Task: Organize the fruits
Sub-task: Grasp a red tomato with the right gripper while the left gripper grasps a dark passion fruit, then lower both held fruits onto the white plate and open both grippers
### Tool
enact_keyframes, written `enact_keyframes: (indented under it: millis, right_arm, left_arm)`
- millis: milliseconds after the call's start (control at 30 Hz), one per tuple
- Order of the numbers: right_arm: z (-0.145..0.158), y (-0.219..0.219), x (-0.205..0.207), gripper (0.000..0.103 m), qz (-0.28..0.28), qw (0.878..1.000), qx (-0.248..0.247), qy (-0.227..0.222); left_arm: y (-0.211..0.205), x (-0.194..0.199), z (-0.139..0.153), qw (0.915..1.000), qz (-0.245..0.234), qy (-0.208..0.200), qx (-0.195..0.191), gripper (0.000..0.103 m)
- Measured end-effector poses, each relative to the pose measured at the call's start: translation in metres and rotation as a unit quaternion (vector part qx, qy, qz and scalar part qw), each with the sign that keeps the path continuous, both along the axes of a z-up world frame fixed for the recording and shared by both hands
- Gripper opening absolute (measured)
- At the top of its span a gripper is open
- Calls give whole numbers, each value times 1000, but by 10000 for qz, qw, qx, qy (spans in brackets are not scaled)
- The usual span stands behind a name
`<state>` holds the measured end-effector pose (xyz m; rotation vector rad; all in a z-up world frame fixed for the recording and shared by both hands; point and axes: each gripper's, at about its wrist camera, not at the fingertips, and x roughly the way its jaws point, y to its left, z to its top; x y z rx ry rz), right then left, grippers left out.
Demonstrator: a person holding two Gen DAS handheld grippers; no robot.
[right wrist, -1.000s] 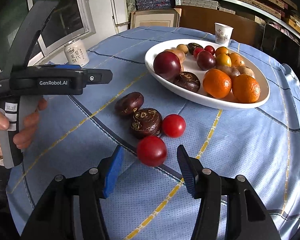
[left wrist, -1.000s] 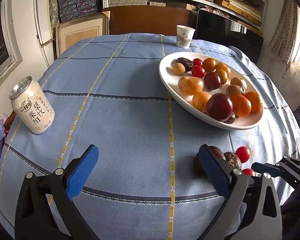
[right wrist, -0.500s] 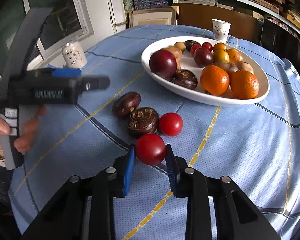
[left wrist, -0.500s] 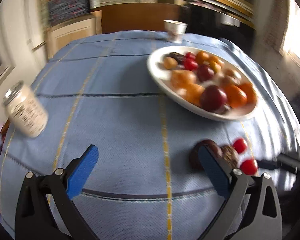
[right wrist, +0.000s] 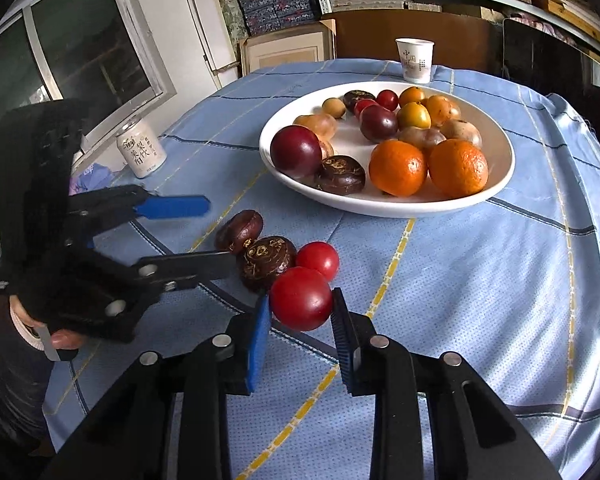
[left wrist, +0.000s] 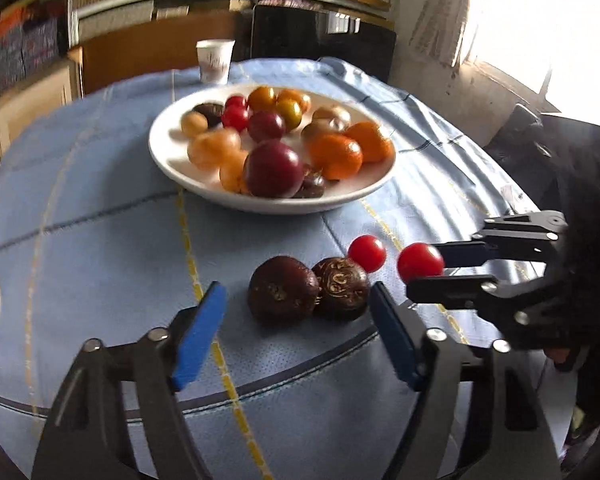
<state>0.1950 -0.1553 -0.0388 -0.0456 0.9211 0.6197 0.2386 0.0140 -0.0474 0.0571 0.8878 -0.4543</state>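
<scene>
**Right gripper clamped on a red tomato; left gripper spread wide beside two dark fruits**

Right gripper (right wrist: 301, 312): its two blue-padded fingers (right wrist: 259, 336) are drawn in narrow and press on either side of a red tomato (right wrist: 301, 298), which sits between the pads near their tips. From the left wrist view the same tomato (left wrist: 420, 262) appears pinched between the dark fingers reaching in from the right; whether it rests on the cloth or is raised off it cannot be told.

Left gripper (left wrist: 298, 320): the fingers stand wide apart and hold nothing. One blue pad (left wrist: 198, 340) lies to the left of the loose fruits and the other just beside them on the right. In the right wrist view the left gripper (right wrist: 216, 236) reaches in from the left, its lower finger ending close against the dark fruits.

Loose fruits on the blue tablecloth (right wrist: 480, 280): two dark brown fruits, one smooth (left wrist: 283, 290) and one with pale markings (left wrist: 342, 288), lie touching each other; a second small tomato (left wrist: 367, 253) lies just behind the marked one.

White plate (right wrist: 500, 176): stands farther back on the cloth and carries oranges, dark red plums and small yellow and red fruits.

Other items: a paper cup (right wrist: 415, 60) behind the plate and a drink can (right wrist: 141, 153) near the cloth's left edge.
</scene>
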Motion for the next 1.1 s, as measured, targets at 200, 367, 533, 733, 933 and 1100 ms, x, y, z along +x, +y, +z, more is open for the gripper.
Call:
enact_keyframes:
  millis: [200,367,533,733,933,1100]
  right_arm:
    - [0,1,-1,30,-3,10000,-41,-41]
    - [0,3,-3,30,19,9999,-92,-74]
    - [0,3,-3,31,6,9999,-109,-93]
    - [-1,1,-2,30,-15,9999,-104,-94]
    - [-2,2,-1,30,-20,9999,-120,-92]
    - [-2,1,-1,30,-28,9999,-125,-79]
  left_arm:
    - [1,15,-14,9983,25,427,-390,60]
    - [11,27,-20,9929,61,725,-937,60]
    - [18,30,-21,9898,136,825,-1153,54]
    - [15,28,-18,9935,175,695,-885,43]
    - [8,17,-12,9975,130,440,-536,42]
    - [10,6,0,9978,150,238,-597,42]
